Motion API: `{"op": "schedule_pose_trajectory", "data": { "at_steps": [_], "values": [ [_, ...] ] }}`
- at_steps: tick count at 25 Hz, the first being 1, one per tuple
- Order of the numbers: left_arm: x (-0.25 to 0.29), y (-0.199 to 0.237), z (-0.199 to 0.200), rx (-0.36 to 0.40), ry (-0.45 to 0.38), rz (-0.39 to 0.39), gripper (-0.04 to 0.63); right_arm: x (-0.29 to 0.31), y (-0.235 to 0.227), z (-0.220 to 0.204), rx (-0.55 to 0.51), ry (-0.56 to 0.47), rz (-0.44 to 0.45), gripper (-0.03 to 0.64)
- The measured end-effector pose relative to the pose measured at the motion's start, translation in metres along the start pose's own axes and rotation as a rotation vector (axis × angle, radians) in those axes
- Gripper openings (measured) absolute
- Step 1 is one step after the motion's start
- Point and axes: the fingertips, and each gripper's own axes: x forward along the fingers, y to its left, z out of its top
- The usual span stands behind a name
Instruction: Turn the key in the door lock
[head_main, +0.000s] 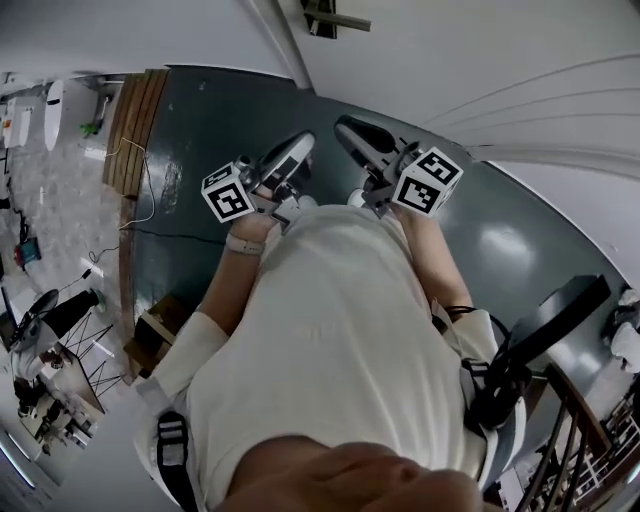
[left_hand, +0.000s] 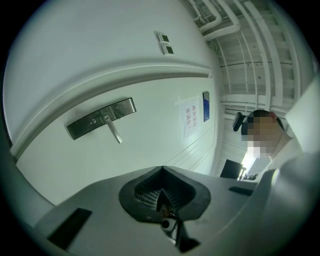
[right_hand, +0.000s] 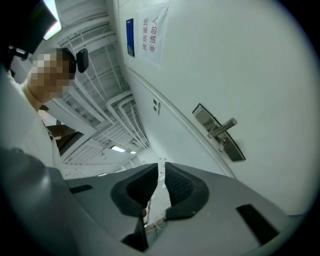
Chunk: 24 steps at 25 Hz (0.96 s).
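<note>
A steel lock plate (left_hand: 101, 119) with a lever handle (left_hand: 114, 131) sits on the white door (left_hand: 150, 150), some way ahead of my left gripper (left_hand: 162, 169). That gripper's pads meet with nothing visible between them. From the right gripper view the same lock plate (right_hand: 220, 133) and handle (right_hand: 223, 127) lie to the upper right of my right gripper (right_hand: 161, 169), whose pads stand a narrow slit apart and empty. No key shows in any view. In the head view the left gripper (head_main: 303, 142) and right gripper (head_main: 347, 127) are raised side by side toward the door (head_main: 400, 50).
A paper notice (left_hand: 189, 116) and a small blue sign (left_hand: 206, 106) hang on the door, and wall switches (left_hand: 165, 44) sit beyond its frame. The floor (head_main: 200, 130) is dark. Wooden planks (head_main: 135, 130) lie at the left, and a stair railing (head_main: 580, 440) stands at the lower right.
</note>
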Motion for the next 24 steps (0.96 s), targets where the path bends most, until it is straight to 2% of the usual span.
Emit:
{"op": "schedule_pose_trajectory", "data": {
  "at_steps": [4, 12, 16, 20, 24],
  "values": [
    [-0.008, -0.007, 0.007, 0.0, 0.006, 0.0, 0.008, 0.003, 0.006, -0.002, 0.026, 0.001, -0.036, 0.055],
    [-0.01, -0.02, 0.016, -0.026, 0.007, -0.013, 0.008, 0.009, 0.026, 0.008, 0.058, -0.013, -0.035, 0.055],
    [-0.016, -0.011, 0.009, -0.12, -0.006, -0.043, 0.008, 0.007, 0.021, 0.0, 0.062, -0.021, -0.037, 0.055],
    [-0.021, 0.0, 0.003, -0.183, -0.003, -0.012, 0.008, 0.007, 0.017, -0.004, 0.08, -0.024, -0.034, 0.055],
    [-0.025, 0.006, -0.002, -0.214, 0.018, 0.013, 0.008, 0.006, 0.016, -0.007, 0.081, -0.025, -0.033, 0.055]
  ]
}}
